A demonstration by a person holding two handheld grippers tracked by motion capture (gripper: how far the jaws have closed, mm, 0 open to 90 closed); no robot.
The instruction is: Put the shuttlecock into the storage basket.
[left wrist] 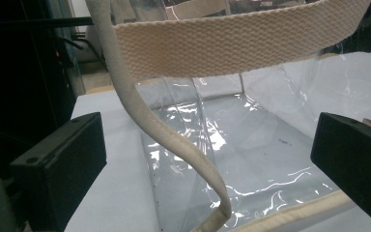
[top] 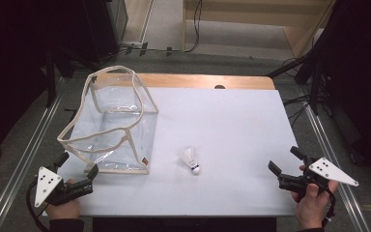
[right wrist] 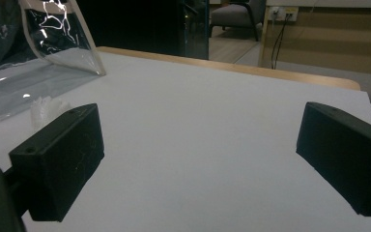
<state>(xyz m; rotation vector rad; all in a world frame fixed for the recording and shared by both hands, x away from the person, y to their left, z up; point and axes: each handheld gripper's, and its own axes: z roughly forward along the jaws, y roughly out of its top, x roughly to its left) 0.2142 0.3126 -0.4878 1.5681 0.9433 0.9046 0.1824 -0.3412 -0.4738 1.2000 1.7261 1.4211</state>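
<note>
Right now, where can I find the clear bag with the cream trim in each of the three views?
High view: the clear bag stands on the table's left half, beside the left gripper.
Left gripper view: the bag is close ahead between the open jaws, its cream strap across the top.
Right gripper view: the bag sits in the upper left corner.
Shared landmark: the white tabletop.

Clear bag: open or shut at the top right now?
Open. The clear bag stands upright, its cream rim spread wide; nothing shows inside, and the shuttlecock lies outside on the table.
</note>
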